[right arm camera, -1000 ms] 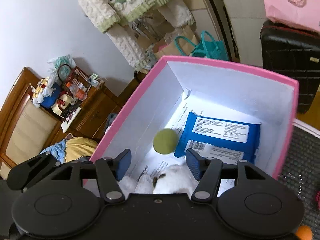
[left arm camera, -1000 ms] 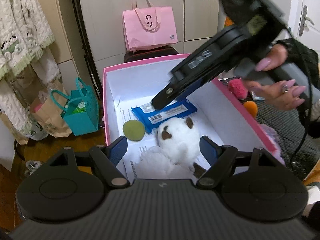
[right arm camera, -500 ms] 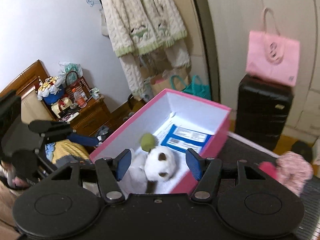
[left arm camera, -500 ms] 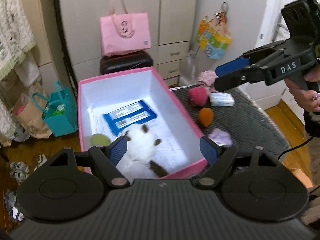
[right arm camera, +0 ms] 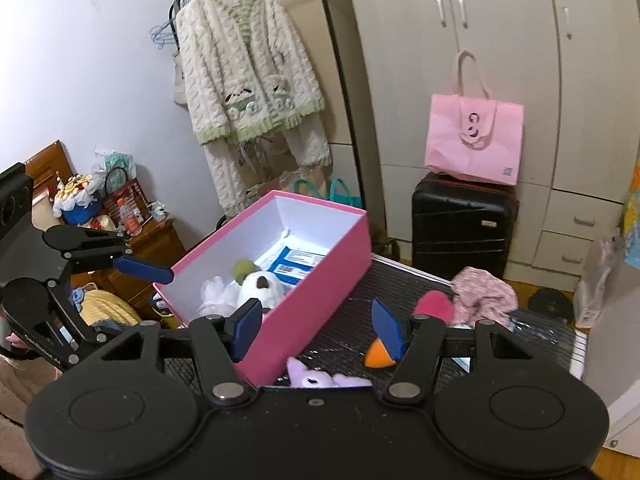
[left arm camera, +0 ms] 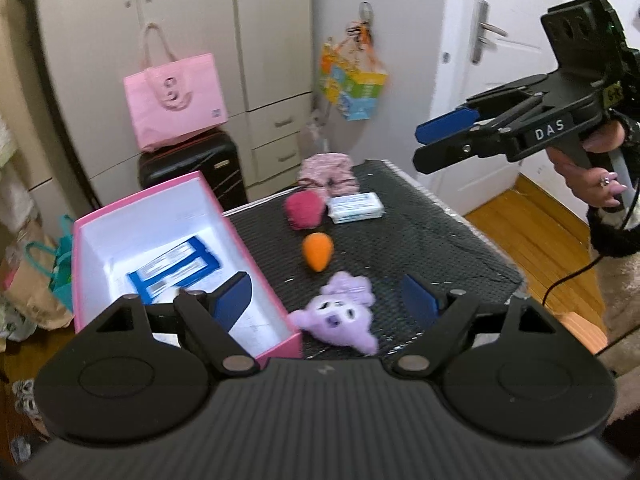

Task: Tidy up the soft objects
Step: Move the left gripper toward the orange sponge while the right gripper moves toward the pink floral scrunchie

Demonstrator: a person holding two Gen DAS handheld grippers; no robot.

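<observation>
A: Five soft things lie loose on the black mesh table top (left arm camera: 420,240). Seen from the left wrist: purple plush (left arm camera: 340,312) at 6 o'clock, just beside the pink box (left arm camera: 256,256); orange carrot-shaped toy (left arm camera: 317,251) at centre; magenta plush (left arm camera: 303,208) and white wipes pack (left arm camera: 355,207) at 12; pink knit piece (left arm camera: 326,170) beyond them.

B: And boxed?

A: In the right wrist view, white plush with brown patches (right arm camera: 260,286), olive-green ball (right arm camera: 245,269), white fluffy piece (right arm camera: 216,292) and blue wipes pack (right arm camera: 296,262) lie inside. Sorting looks part done, I judge. The box sits at the table's 9 o'clock edge, open-topped, likely so either hand can drop things in from above.

B: Tools?

A: Left gripper (left arm camera: 328,300): blue pads apart and widening slightly, nothing gripped. The purple plush shows in the gap but lies below on the mesh, untouched. Right gripper (right arm camera: 316,326): pads apart, empty. It hangs over the box's near corner and the mesh, with the carrot toy peeking past its right pad.

B: Why both tilted down?

A: Probably scouting the table for a pick. The purple plush is nearest the left gripper. It is squashy, so a mid-body pinch should hold.
</observation>
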